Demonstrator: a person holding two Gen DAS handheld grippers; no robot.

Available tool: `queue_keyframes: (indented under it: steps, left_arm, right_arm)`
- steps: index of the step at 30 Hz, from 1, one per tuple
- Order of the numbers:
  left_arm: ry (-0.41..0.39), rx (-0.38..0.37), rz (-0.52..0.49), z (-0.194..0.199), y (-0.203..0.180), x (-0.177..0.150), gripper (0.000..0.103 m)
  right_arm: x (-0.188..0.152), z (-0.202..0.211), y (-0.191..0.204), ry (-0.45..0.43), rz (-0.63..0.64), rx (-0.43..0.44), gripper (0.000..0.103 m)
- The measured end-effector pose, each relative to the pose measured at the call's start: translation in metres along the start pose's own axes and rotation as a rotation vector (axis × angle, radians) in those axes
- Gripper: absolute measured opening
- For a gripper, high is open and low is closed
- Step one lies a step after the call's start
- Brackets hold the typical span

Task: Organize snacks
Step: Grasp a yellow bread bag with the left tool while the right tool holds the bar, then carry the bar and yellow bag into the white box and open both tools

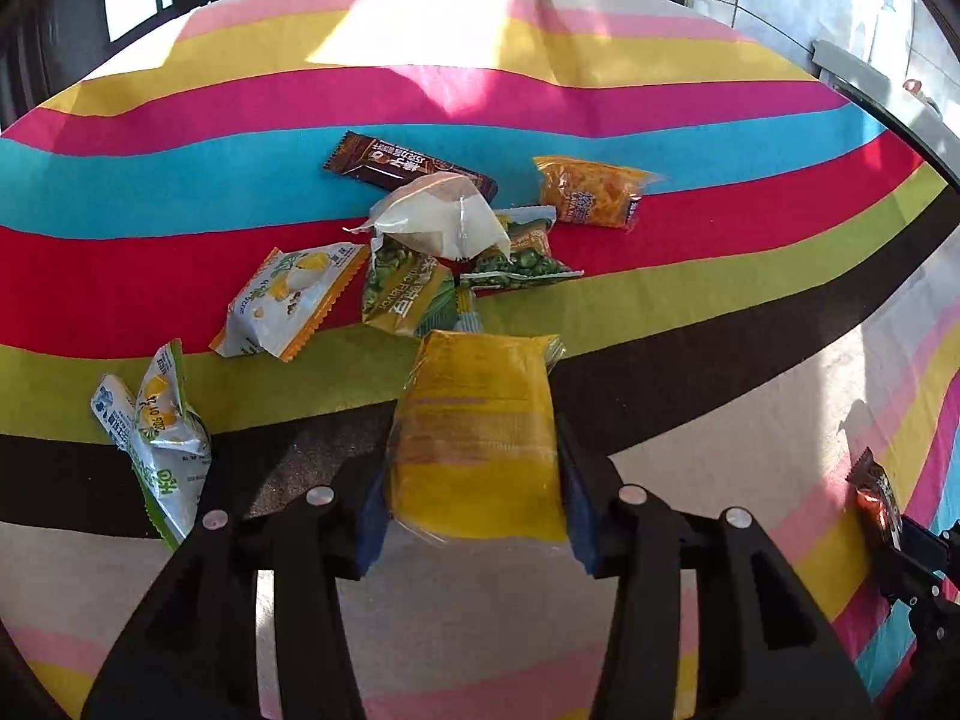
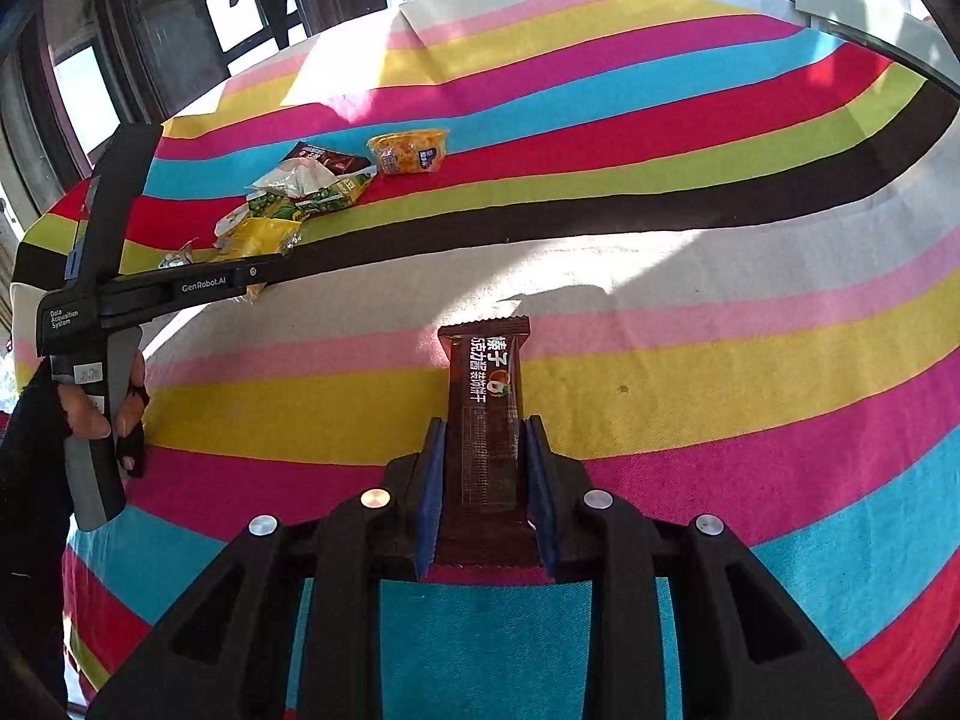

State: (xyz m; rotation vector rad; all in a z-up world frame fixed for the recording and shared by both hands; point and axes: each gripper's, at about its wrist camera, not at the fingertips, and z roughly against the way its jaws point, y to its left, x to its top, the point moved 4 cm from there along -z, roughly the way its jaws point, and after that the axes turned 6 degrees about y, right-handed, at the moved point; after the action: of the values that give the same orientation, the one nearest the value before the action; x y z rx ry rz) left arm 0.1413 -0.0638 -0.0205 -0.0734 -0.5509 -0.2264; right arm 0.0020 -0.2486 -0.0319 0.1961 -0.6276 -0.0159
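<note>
Striped cloth [image 1: 690,276], no bin or tray in view; loose pile of snack packets [image 1: 420,252] at mid-cloth. Left gripper [image 1: 474,450] clamped on yellow packet [image 1: 480,420] beside the pile; right gripper [image 2: 486,450] closed around brown bar [image 2: 487,414], well apart from the pile. Sorting step likely in hand: next, set each down with its kind.

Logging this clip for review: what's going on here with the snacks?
A person is sorting snacks on a striped tablecloth. The left hand-held gripper is clamped on a yellow packet; the right hand-held gripper holds a brown bar. A loose pile of packets lies unsorted beyond.
</note>
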Motion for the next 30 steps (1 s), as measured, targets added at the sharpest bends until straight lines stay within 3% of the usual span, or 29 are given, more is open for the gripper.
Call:
queue_keyframes:
  steps: [3,8,12,17,25,30]
  left_arm:
    - [-0.023,0.010,-0.042,0.018,-0.017,-0.021,0.047]
    - [-0.021,-0.076,0.035,0.038,-0.035,-0.056,0.047]
    - [-0.017,-0.127,0.061,0.046,-0.053,-0.071,0.047]
    - [-0.011,-0.124,0.048,0.053,-0.062,-0.083,0.047]
    - [-0.012,-0.183,0.076,0.067,-0.071,-0.099,0.047]
    - [-0.032,-0.212,0.057,0.084,-0.081,-0.116,0.048]
  right_arm:
    - [0.001,-0.001,0.001,0.002,0.008,-0.002,0.029]
    - [0.002,-0.002,0.002,0.001,0.008,0.005,0.028]
    - [0.002,-0.002,0.000,-0.003,-0.002,0.029,0.024]
    - [0.002,0.004,-0.005,-0.033,-0.031,0.045,0.024]
    - [-0.001,0.023,-0.021,-0.098,-0.102,0.201,0.024]
    - [-0.026,0.042,-0.038,-0.096,-0.197,0.254,0.024]
